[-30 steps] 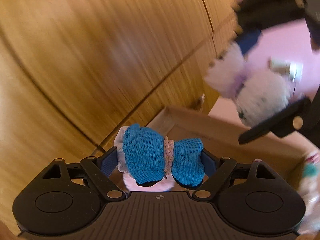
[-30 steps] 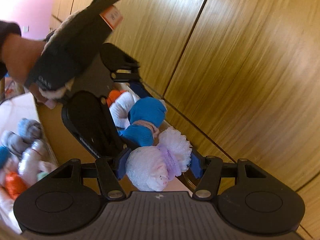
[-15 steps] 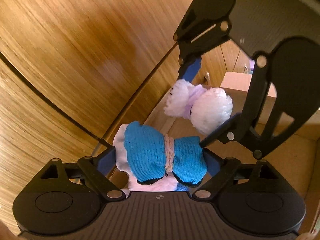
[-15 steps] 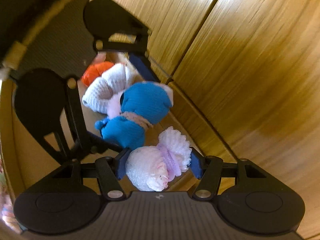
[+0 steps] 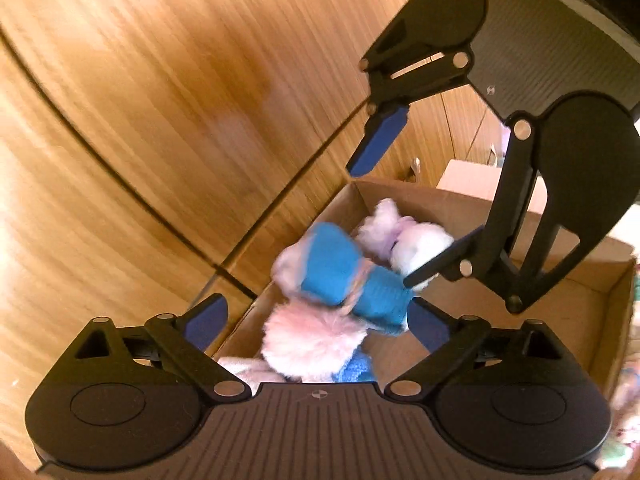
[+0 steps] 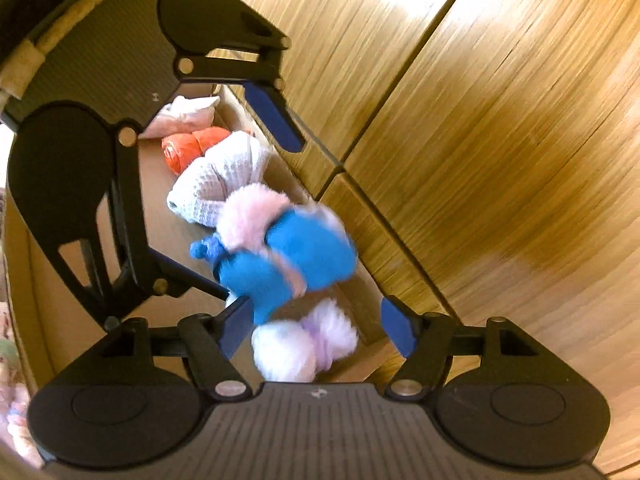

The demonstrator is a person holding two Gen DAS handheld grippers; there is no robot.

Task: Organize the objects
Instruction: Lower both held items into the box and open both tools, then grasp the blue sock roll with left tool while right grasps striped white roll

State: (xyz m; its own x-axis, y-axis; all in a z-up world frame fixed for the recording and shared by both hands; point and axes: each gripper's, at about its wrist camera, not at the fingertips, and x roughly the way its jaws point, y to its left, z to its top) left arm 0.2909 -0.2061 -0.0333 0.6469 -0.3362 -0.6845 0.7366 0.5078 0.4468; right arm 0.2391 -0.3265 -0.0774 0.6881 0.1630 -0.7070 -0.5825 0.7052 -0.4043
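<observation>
A blue knitted bundle (image 5: 352, 280) tied with a pale band hangs blurred just ahead of my left gripper (image 5: 316, 314), whose jaws are opening wide with neither pad pressing on it. It is over the open cardboard box (image 5: 560, 308). In the right wrist view the same blue bundle (image 6: 288, 264) lies above a fluffy white and lilac bundle (image 6: 308, 344). That one sits loose between the opening jaws of my right gripper (image 6: 316, 314), with a gap at each pad. Each gripper crosses the other's view: the right gripper (image 5: 404, 204) and the left gripper (image 6: 244, 200).
Inside the box (image 6: 176, 248) lie an orange bundle (image 6: 192, 148), a white waffle-knit bundle (image 6: 224, 180), a pink fluffy bundle (image 6: 248, 216) and pale pink fabric (image 6: 188, 112). Wooden cabinet doors (image 5: 180, 100) stand right behind the box. Blurred bundles (image 5: 624, 400) lie outside its right wall.
Both grippers have opened. The blue bundle has left the left jaws and dropped forward over the box. The white and lilac bundle has come loose in the right jaws and sunk lower.
</observation>
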